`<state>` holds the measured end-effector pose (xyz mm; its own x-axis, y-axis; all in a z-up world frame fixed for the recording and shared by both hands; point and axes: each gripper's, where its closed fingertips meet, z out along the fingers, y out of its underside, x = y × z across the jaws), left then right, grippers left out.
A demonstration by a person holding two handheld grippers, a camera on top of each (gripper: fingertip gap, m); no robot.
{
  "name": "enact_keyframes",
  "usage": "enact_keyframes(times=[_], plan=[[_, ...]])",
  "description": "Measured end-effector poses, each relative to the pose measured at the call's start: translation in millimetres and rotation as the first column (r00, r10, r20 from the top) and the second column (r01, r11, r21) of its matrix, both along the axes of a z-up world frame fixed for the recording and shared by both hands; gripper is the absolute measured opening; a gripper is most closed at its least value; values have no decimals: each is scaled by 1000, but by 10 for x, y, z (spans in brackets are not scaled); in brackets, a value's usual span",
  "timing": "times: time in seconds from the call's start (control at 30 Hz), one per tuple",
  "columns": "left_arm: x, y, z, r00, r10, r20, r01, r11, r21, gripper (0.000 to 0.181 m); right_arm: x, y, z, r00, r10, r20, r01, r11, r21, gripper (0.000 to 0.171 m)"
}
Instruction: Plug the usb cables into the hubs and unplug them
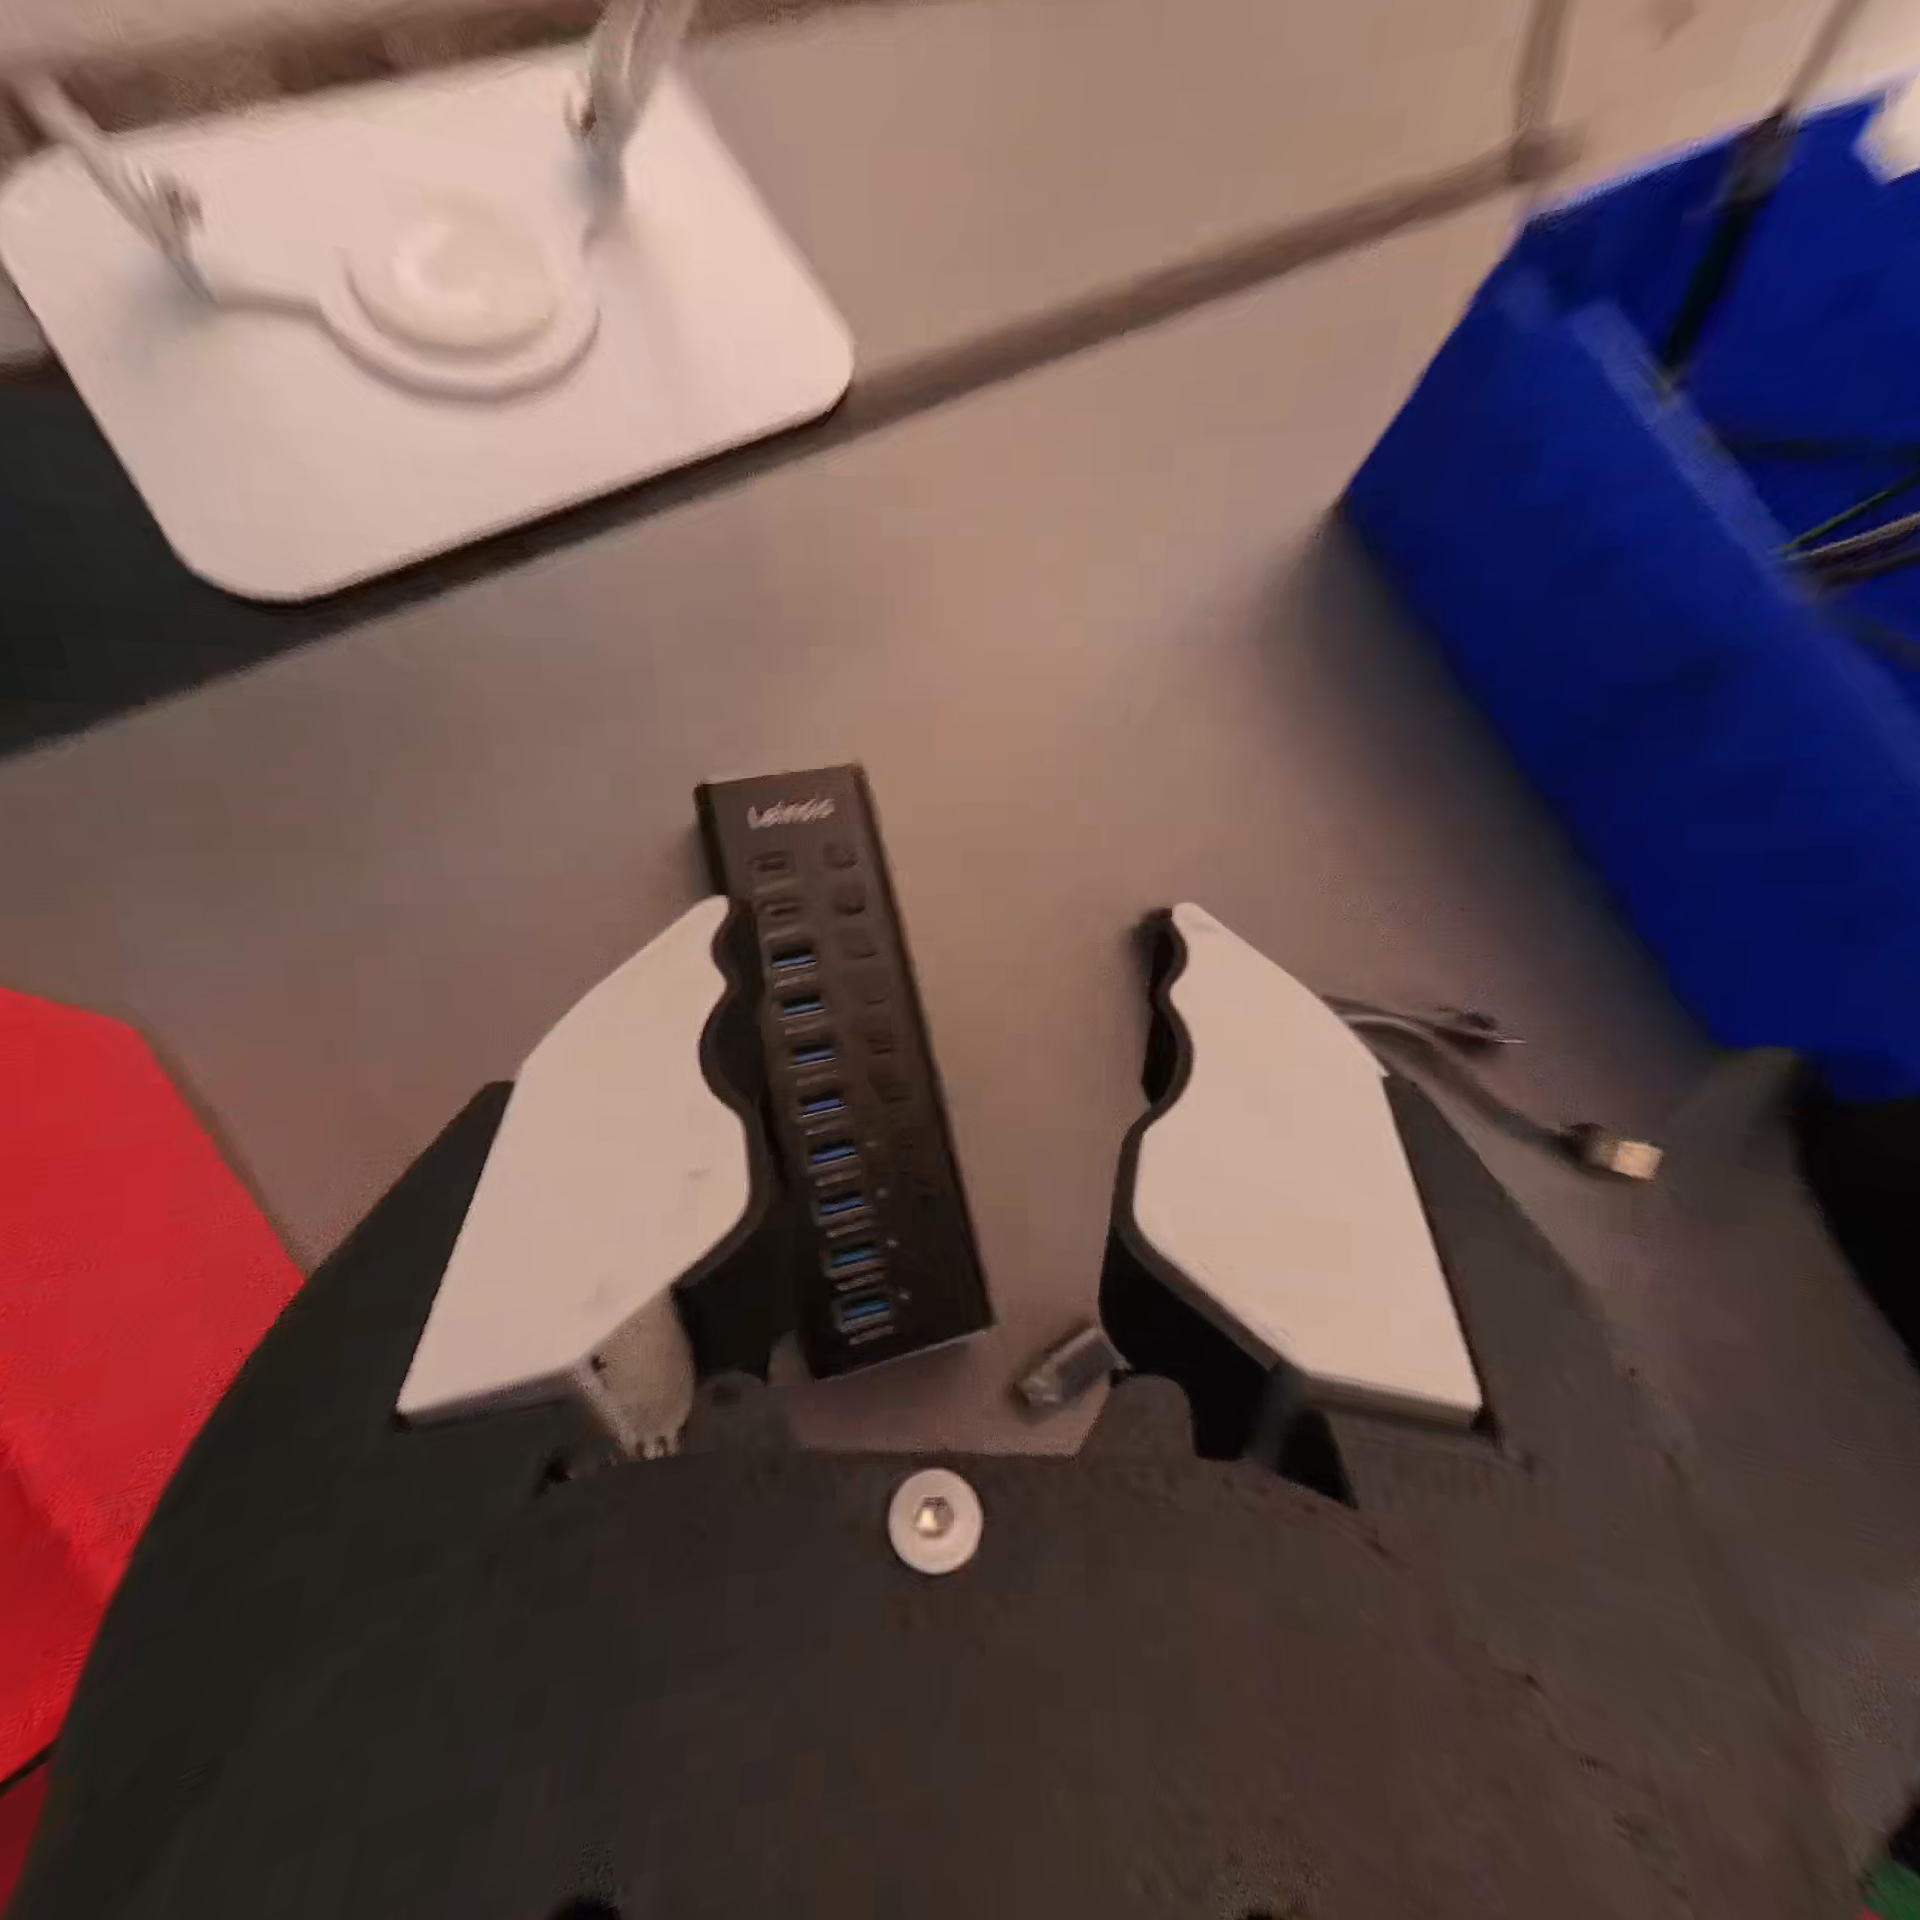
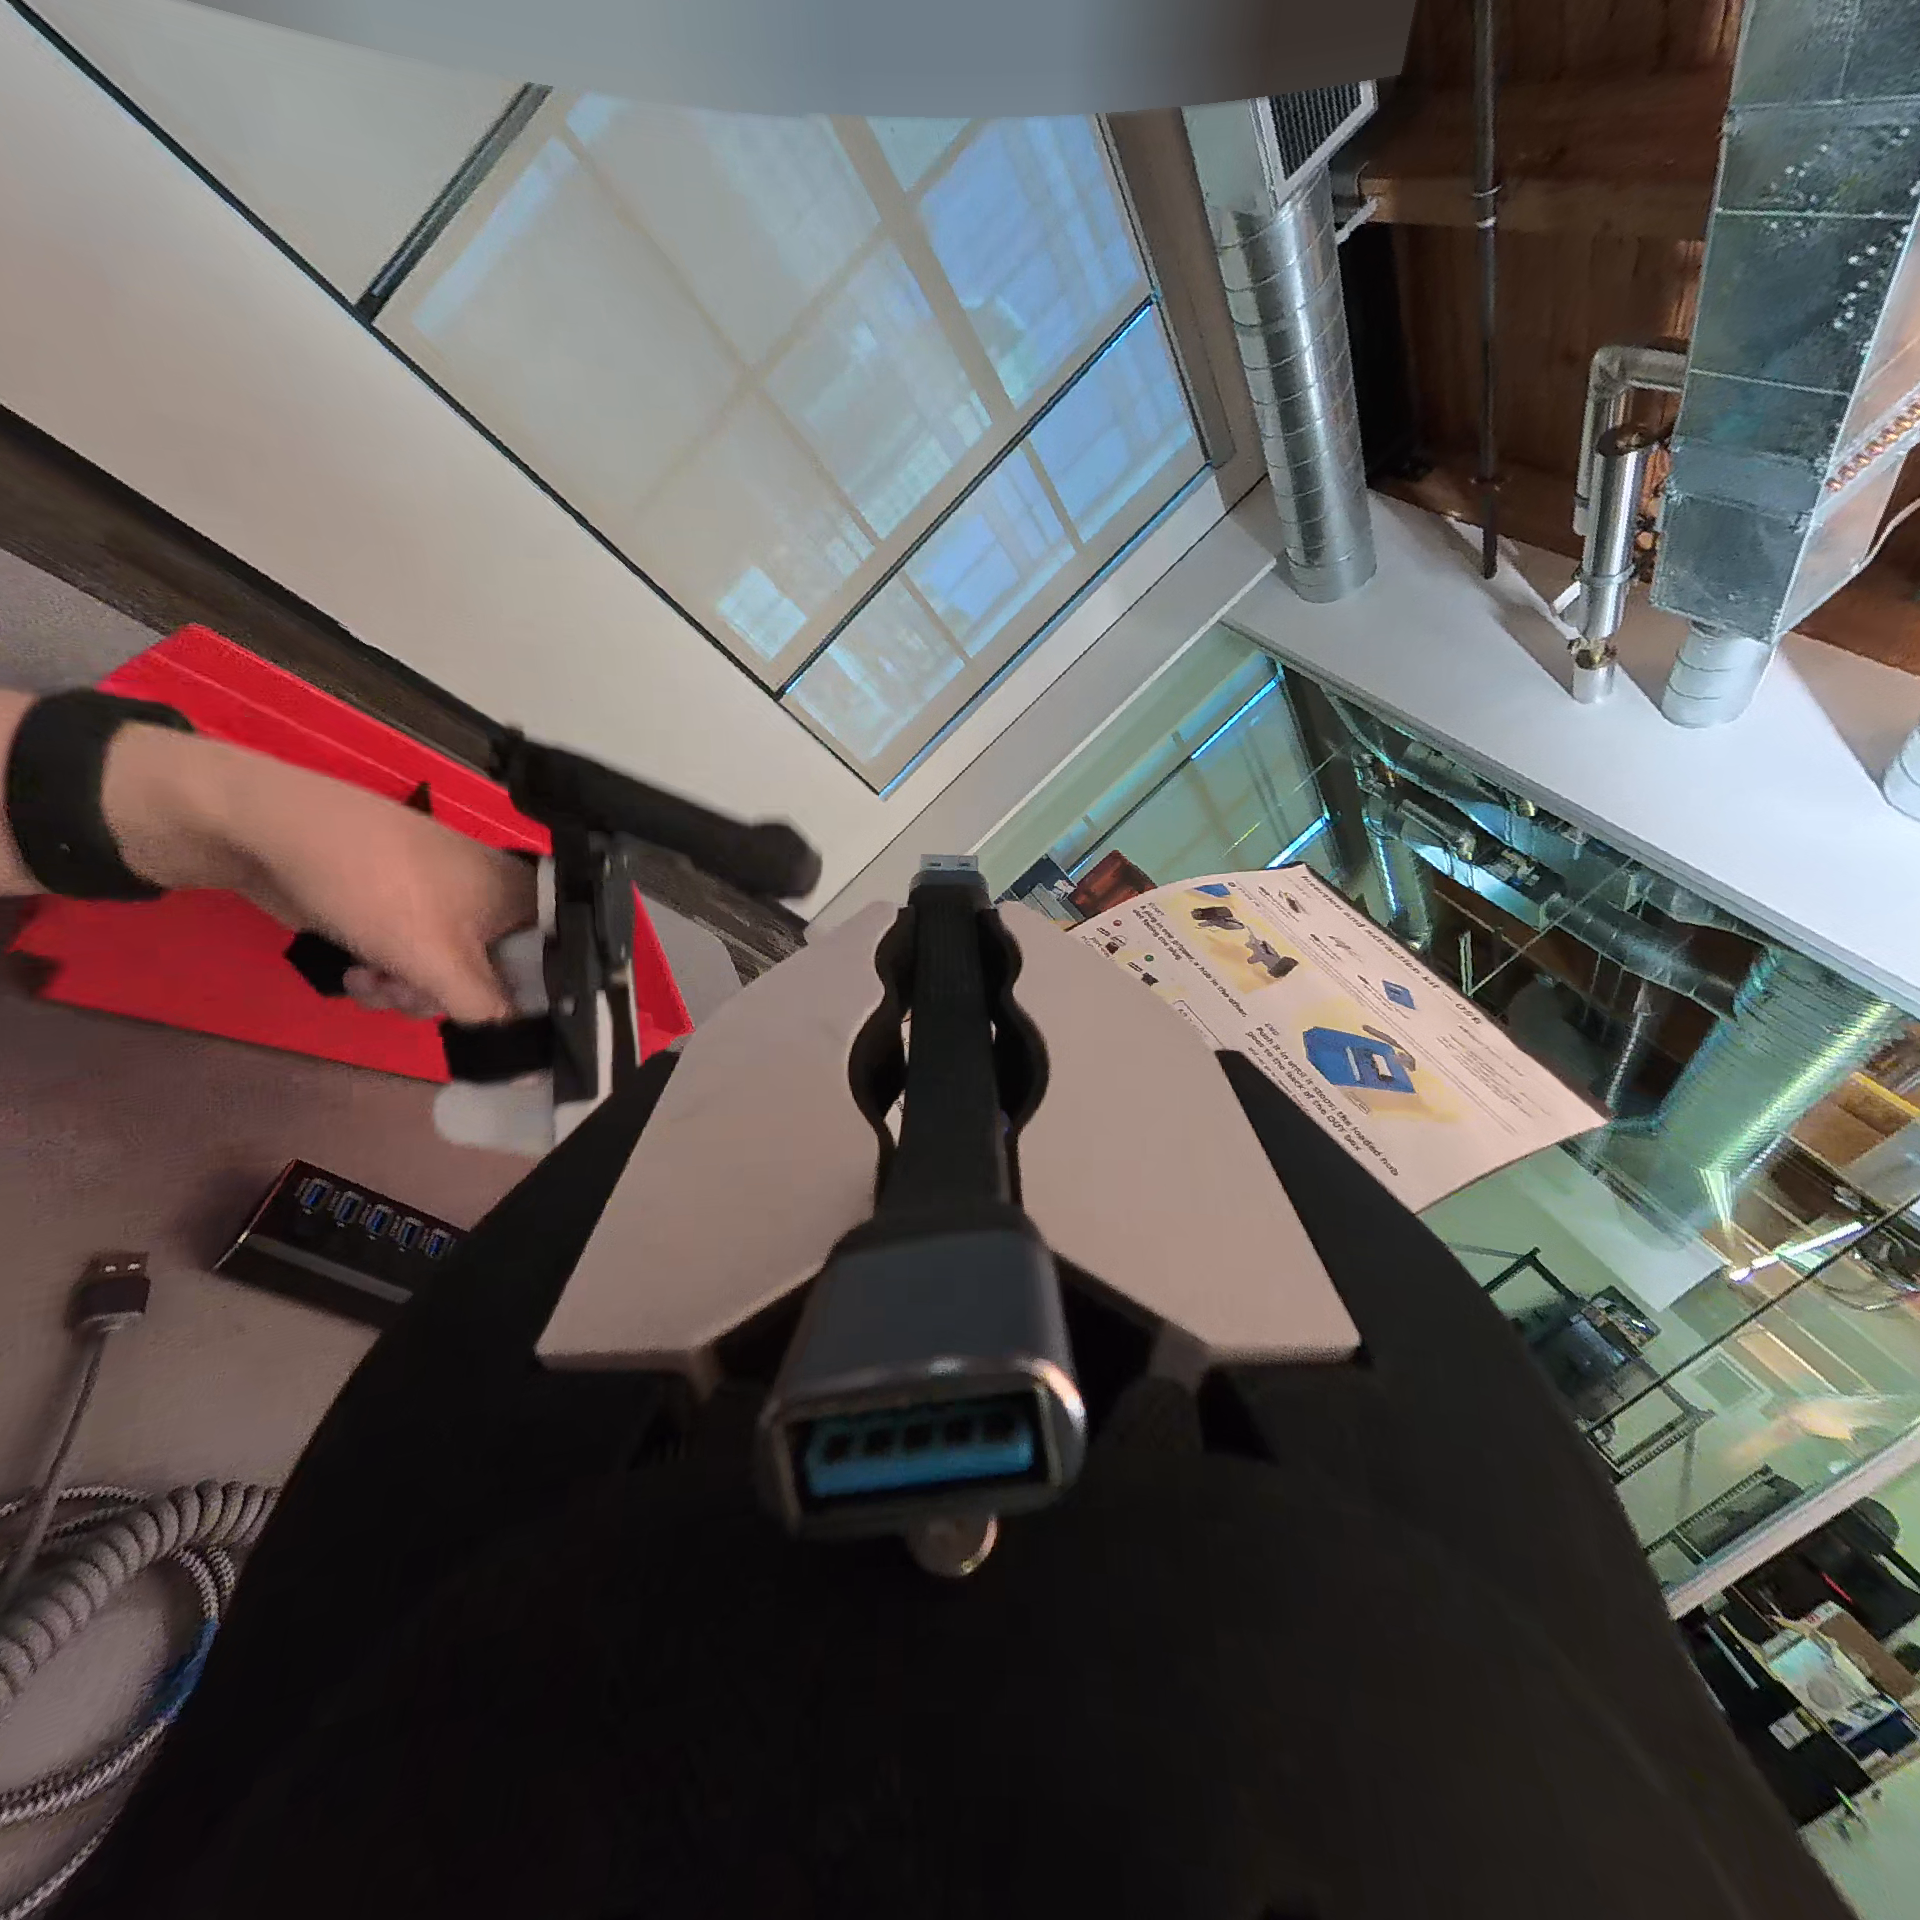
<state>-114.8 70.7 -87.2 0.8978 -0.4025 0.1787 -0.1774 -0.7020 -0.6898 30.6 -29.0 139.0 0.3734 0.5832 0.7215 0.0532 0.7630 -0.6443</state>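
**Short USB extension cable clamped, hub waiting**

We hold the short USB extension cable (image 2: 940, 1091), stiff and light, by its flat middle in the closed right hand-held gripper (image 2: 940, 997). Left hand-held gripper (image 1: 940, 935) gapes empty over the black USB hub (image 1: 842, 1060) on the tabletop (image 1: 1039, 675). Only the right wrist view shows the plug tip aimed upward, away from the hub.

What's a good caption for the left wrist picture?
Open left gripper hovering over a black USB hub on the grey table.
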Motion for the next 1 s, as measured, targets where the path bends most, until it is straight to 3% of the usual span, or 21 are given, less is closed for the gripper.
enact_keyframes(times=[0.1,0.2,0.27,0.4,0.57,0.8,0.9,1.0], plan=[[-131,40,-498,994,36,-100,-53,984,-173,77,24,-22,25,1000,-18,7,18,1000,17,13],[-151,-72,-761,992,17,-125,-56,948,-314,73,35,-46,43,1000,-24,11,24,999,28,13],[-192,-133,-821,984,-6,-179,-56,939,-340,55,47,-48,54,1000,-28,10,27,999,33,13],[-337,-348,-983,950,-52,-307,-93,893,-440,67,85,-53,73,1000,-29,9,28,999,33,13],[-272,-436,-1059,966,-91,-243,-47,862,-505,57,147,-68,109,1000,-18,-3,18,1000,24,13],[-276,-427,-1056,953,-107,-284,-51,866,-497,58,212,57,131,999,-22,-36,21,999,-41,13],[-350,-397,-1018,862,-168,-478,-58,905,-422,57,258,184,122,997,-55,-47,51,996,-79,13],[-457,-345,-962,642,-214,-737,-55,945,-322,57,342,192,178,996,-58,-75,51,995,-88,14]])
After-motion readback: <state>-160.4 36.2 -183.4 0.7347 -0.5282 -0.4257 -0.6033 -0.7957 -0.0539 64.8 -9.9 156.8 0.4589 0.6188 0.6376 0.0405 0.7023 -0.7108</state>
